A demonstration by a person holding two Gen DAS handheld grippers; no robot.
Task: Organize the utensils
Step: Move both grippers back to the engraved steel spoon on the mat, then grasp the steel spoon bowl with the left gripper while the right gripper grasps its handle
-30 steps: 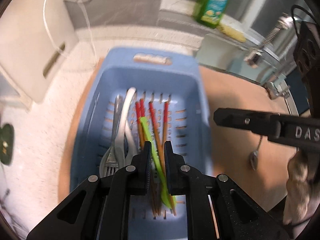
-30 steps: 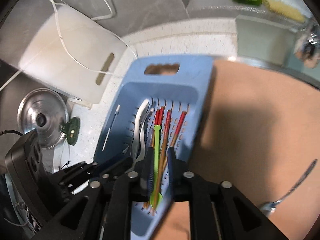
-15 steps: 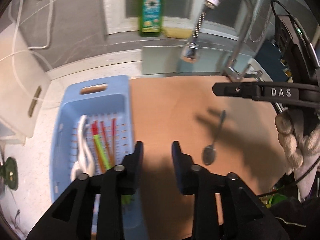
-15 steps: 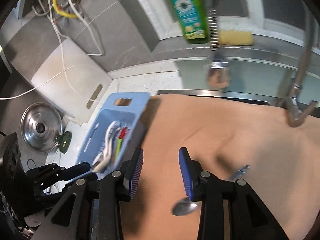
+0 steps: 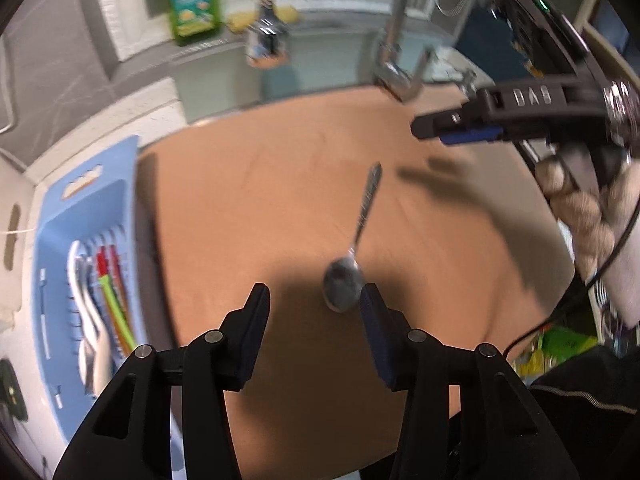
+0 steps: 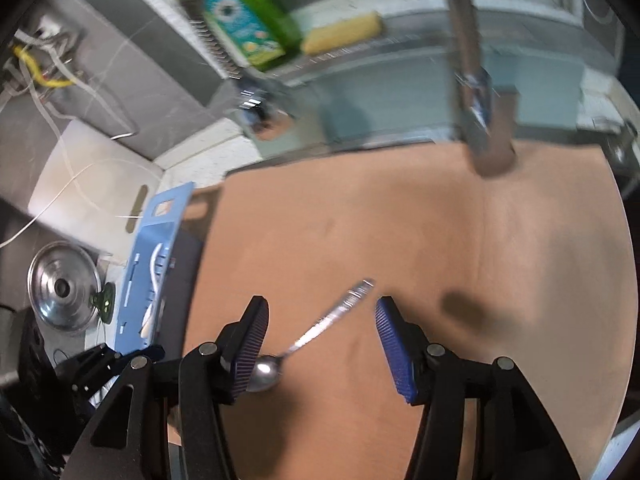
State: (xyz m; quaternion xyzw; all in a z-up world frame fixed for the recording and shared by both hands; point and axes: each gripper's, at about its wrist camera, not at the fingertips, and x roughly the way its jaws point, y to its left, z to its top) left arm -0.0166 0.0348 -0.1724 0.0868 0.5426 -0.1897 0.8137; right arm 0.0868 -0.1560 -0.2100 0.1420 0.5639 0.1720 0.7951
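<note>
A metal spoon (image 5: 352, 256) lies on the brown board (image 5: 260, 208), bowl toward me. It also shows in the right wrist view (image 6: 312, 336). A blue slotted basket (image 5: 56, 240) at the left holds a white spoon, red-tipped chopsticks and a green utensil; it shows edge-on in the right wrist view (image 6: 156, 264). My left gripper (image 5: 314, 308) is open and empty, its right finger beside the spoon's bowl. My right gripper (image 6: 320, 320) is open and empty, above the spoon's handle; it also shows in the left wrist view (image 5: 452, 128).
A faucet (image 6: 476, 92) rises behind the board. A green soap bottle (image 6: 248, 20) and a yellow sponge (image 6: 344, 32) sit on the back ledge. A white cutting board (image 6: 92, 184) and a steel pot lid (image 6: 64, 288) are at the left.
Both grippers let go of the green utensil in the basket, opened wide, and swung right from the basket to over the spoon on the board.
</note>
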